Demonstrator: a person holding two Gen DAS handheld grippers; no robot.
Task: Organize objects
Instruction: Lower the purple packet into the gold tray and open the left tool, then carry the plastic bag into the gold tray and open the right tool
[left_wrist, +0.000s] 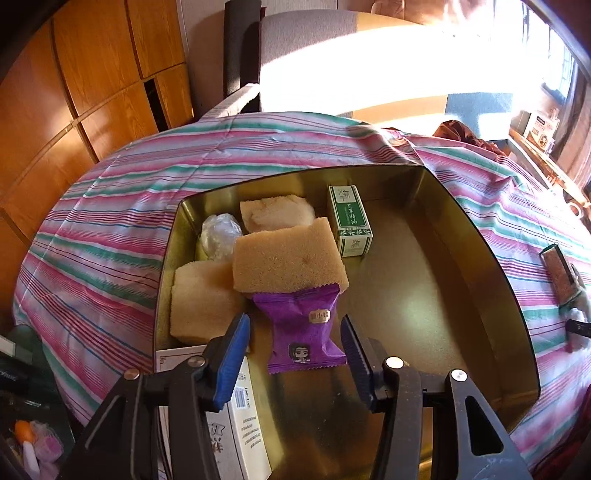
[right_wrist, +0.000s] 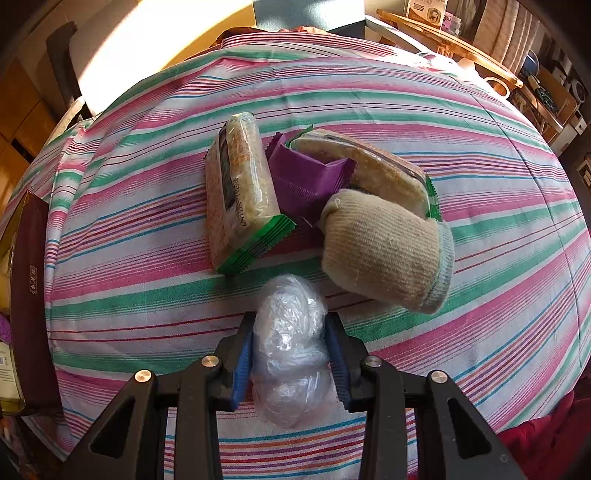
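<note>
In the left wrist view a gold tin box (left_wrist: 480, 266) sits on the striped cloth. It holds a purple snack packet (left_wrist: 304, 328), tan sponges (left_wrist: 288, 258), a green and white carton (left_wrist: 349, 219) and a clear plastic wad (left_wrist: 219, 234). My left gripper (left_wrist: 295, 332) is open, its jaws on either side of the purple packet, not touching. In the right wrist view my right gripper (right_wrist: 290, 328) is shut on a crumpled clear plastic bag (right_wrist: 290, 347) just above the cloth. Beyond it lie a rolled beige sock (right_wrist: 384, 251), a wrapped cracker pack (right_wrist: 240, 188), a purple wrapper (right_wrist: 308, 181) and another cracker pack (right_wrist: 369, 166).
A white box (left_wrist: 240, 417) leans at the tin's near left corner. A snack bar (left_wrist: 561, 273) lies on the cloth right of the tin. A dark red box wall (right_wrist: 29, 295) stands at the left edge of the right wrist view. Wooden cabinets (left_wrist: 92, 74) stand behind.
</note>
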